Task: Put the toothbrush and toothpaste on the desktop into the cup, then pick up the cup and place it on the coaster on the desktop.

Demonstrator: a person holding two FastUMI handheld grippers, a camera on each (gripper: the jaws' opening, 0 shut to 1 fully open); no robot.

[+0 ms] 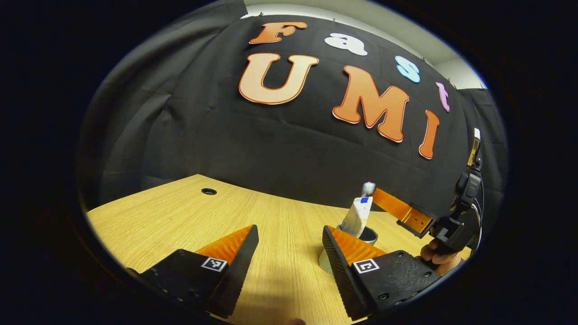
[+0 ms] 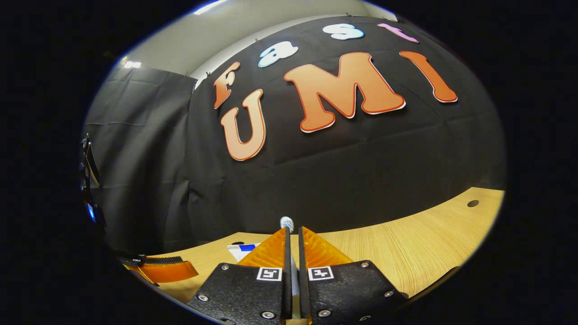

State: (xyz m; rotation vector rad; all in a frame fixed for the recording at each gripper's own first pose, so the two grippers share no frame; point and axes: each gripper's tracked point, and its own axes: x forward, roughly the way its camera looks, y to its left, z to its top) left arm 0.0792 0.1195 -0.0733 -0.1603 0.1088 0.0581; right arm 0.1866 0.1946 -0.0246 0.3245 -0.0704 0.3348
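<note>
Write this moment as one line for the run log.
left gripper: open, above desk | right gripper: shut on toothbrush, over cup | toothpaste: in cup

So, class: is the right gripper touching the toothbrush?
Touching. The right gripper view shows the right gripper with its jaws clamped on the toothbrush.

I see a light wooden desktop [image 1: 189, 212] with a round cable hole [image 1: 208, 191] near its back edge. A cup [image 1: 368, 237] stands on the surface toward the right side.
</note>
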